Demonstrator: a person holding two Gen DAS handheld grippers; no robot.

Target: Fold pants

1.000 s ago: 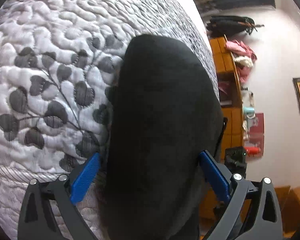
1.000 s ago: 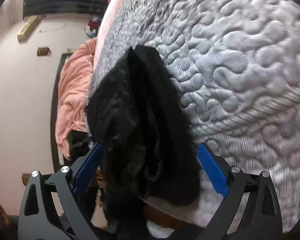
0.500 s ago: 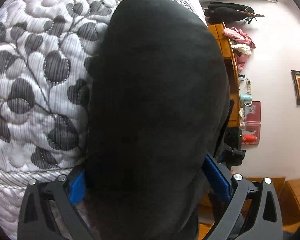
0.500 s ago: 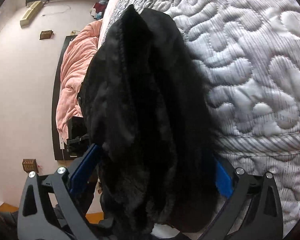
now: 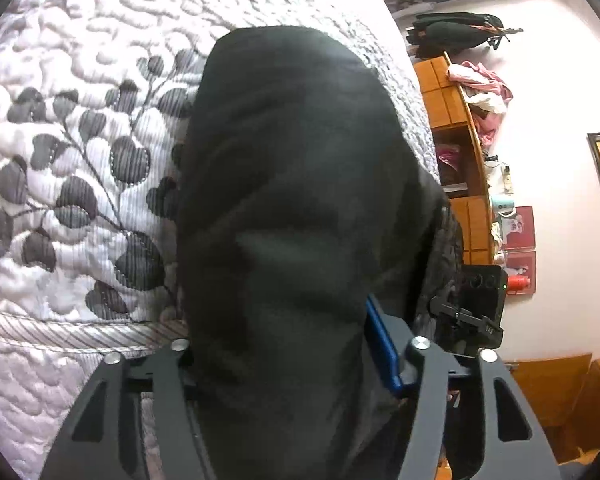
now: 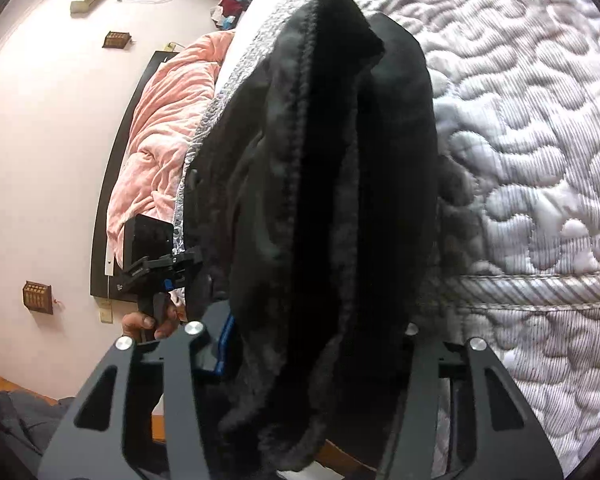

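Quilted grey-white bedding (image 5: 80, 208) with a dark leaf print fills the ground in both views, and the black pants (image 5: 292, 208) lie on it at the bed's edge, bunched and reaching toward each camera. Left gripper (image 5: 288, 344): its jaws are closing with the pants between them; the cloth swallows one blue pad, and the other pad (image 5: 382, 344) lies against the fabric's side. Right gripper (image 6: 320, 344): its jaws are likewise closing around a thick fleecy fold of the pants (image 6: 332, 200), a sliver of blue pad (image 6: 226, 340) touching the cloth, the other hidden. Only the left view shows a wooden shelf (image 5: 460, 160) with pink clothes heaped on top and small items in its compartments, too small to name. Only the right view shows a pink blanket (image 6: 160, 132) and a hand (image 6: 148, 322) gripping the other gripper's handle.
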